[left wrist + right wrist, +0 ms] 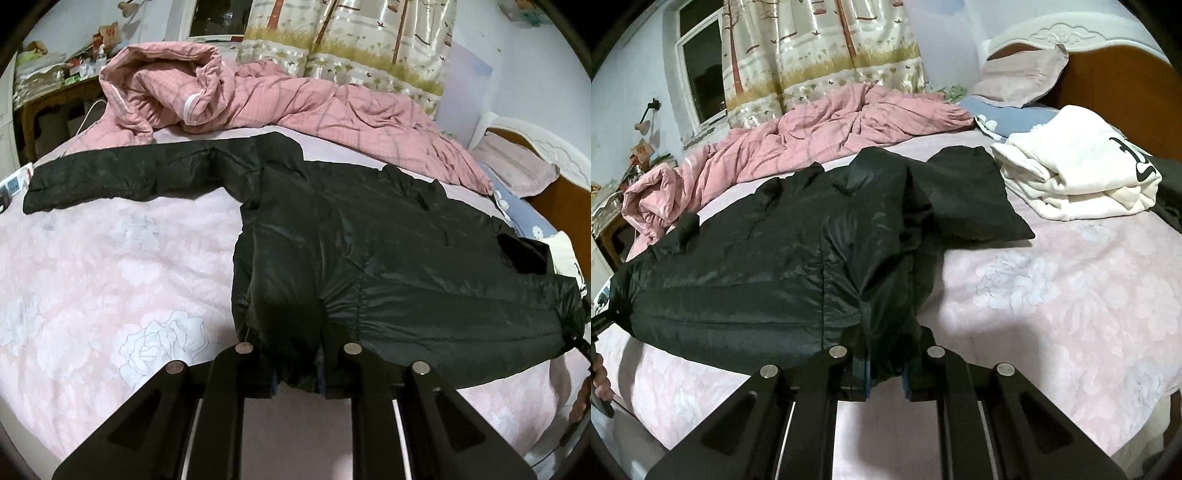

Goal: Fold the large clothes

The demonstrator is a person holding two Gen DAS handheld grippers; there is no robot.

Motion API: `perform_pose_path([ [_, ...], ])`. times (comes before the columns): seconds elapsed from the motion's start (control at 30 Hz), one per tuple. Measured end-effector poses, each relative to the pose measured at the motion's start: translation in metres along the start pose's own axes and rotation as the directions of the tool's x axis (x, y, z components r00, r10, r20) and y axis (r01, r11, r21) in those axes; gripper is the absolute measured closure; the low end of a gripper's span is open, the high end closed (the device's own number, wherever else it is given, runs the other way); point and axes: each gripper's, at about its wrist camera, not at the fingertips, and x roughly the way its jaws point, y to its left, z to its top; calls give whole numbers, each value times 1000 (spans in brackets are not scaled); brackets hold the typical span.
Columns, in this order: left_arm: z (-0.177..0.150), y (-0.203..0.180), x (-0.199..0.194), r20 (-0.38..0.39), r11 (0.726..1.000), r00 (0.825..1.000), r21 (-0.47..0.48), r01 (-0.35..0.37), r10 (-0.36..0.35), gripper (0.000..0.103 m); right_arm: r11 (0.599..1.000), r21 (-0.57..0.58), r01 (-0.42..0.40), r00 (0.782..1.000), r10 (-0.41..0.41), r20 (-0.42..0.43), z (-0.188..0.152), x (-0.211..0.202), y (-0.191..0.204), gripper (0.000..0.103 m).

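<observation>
A black padded jacket (388, 251) lies spread across the pink flowered bed sheet (110, 277), one sleeve (122, 173) stretched out to the left. My left gripper (297, 376) is shut on the jacket's near hem, which bunches between its jaws. In the right wrist view the same jacket (768, 266) fills the middle, with its other sleeve (967, 192) lying toward the right. My right gripper (886, 373) is shut on the hem at the other corner, the fabric pinched between the blue pads (867, 376) and lifted off the sheet.
A rumpled pink checked quilt (295, 103) lies along the far side of the bed. A folded white garment (1082, 173) sits at the right near the pillows (1023, 74) and headboard (1115, 74). A cluttered table (55, 85) stands at far left.
</observation>
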Motion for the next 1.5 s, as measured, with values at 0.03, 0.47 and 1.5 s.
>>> perform_pose_path([
  [0.03,-1,-1,-1,2,1000,1000,12,-8,8,88,1000,-3,1,1000,-1,-2,0,1,-1,91],
  [0.47,2,-5,-17,117,980,973,-1,-201,200,16,998,11,67,997,-67,24,1,-2,1,68],
  [1.5,-28,-100,40,92,955,983,235,-179,162,0,991,-130,30,999,-33,-18,-16,49,64,14],
])
